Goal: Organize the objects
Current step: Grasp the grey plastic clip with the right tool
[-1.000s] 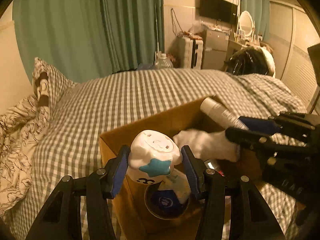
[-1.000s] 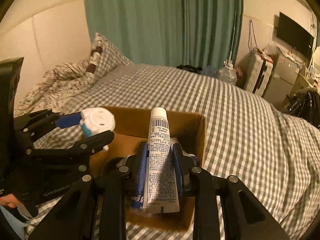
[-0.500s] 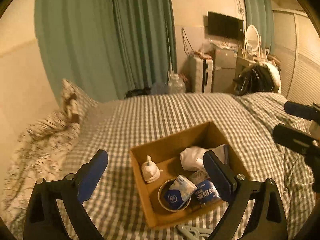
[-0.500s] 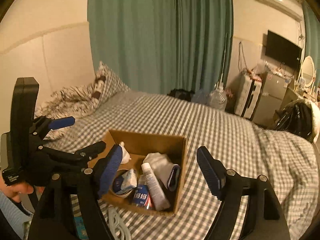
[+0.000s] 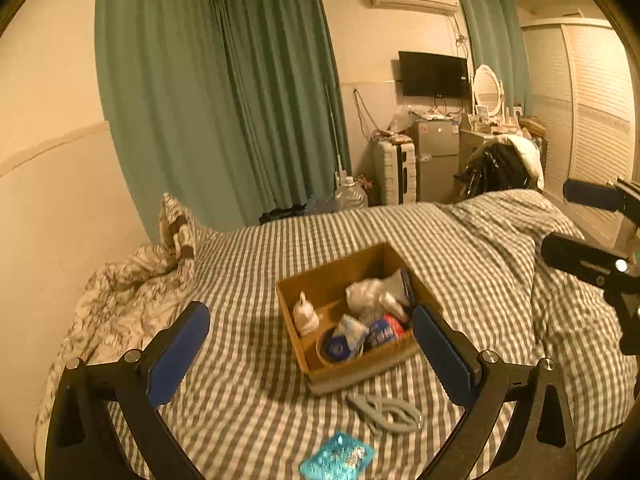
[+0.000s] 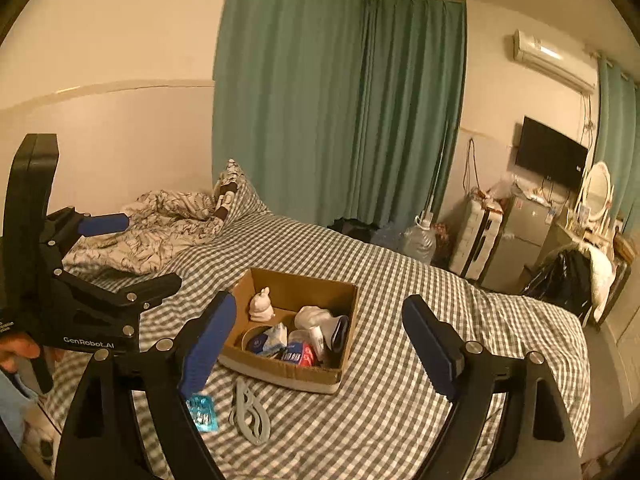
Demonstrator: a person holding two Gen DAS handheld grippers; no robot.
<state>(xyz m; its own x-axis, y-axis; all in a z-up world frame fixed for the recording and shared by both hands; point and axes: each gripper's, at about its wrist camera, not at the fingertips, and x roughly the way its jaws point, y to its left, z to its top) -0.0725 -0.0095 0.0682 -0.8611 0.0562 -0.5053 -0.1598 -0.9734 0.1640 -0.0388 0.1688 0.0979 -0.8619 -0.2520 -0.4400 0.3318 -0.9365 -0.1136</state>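
A cardboard box (image 5: 320,376) (image 6: 280,374) sits on the checked bed. Inside stand a white rabbit figure (image 5: 305,316) (image 6: 261,305), a white cloth (image 5: 370,294) (image 6: 316,317), a round tin with a blue packet (image 5: 340,344) (image 6: 266,338) and a red-and-blue pack (image 5: 384,330) (image 6: 298,354). My left gripper (image 5: 310,354) is open and empty, raised well back from the box. My right gripper (image 6: 320,342) is open and empty too, also high above the bed. Each gripper shows at the edge of the other's view.
A grey plastic hanger (image 5: 386,412) (image 6: 248,410) and a turquoise packet (image 5: 338,456) (image 6: 202,412) lie on the bed in front of the box. A crumpled leaf-print duvet (image 6: 160,228) and pillow lie to the left. Green curtains, suitcase, fridge and dresser stand beyond the bed.
My left gripper let the rabbit figure go in the box and my right gripper let the tube go there. Both opened wide and pulled up and back from the box.
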